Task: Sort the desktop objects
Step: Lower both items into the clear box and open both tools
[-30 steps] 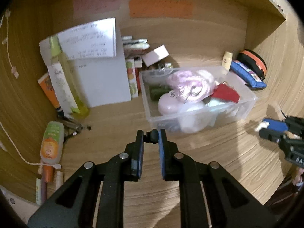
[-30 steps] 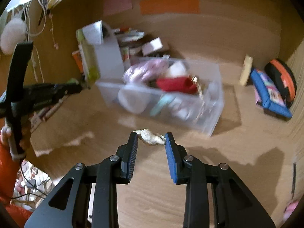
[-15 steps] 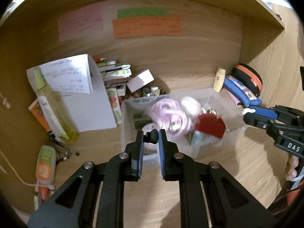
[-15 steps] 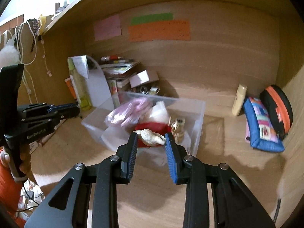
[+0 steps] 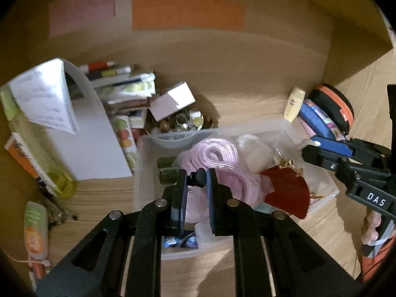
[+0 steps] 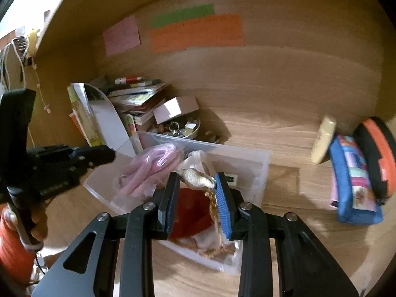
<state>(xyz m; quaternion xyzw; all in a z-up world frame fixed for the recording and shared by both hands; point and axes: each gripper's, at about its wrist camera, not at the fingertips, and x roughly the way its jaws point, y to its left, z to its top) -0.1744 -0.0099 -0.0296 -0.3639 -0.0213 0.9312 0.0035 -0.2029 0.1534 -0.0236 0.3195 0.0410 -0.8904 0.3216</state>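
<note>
There, in the left wrist view, the left gripper pinched a small black knob tight between its two flat pads. It hung over a clear plastic bin on the wooden desk. Inside the bin lay a coil of fuzzy pink rope, a soft white lump and a smooth dark red piece. A tall white folder stood to the left. The right gripper reached in from the right edge.

In the right wrist view, the right gripper squeezed a bumpy, pointed cream seashell between its ridged pads, also above the clear bin. A round dish of shiny beads sat behind the bin. A blue zip pouch and a round black and orange case leaned by the right wall.
</note>
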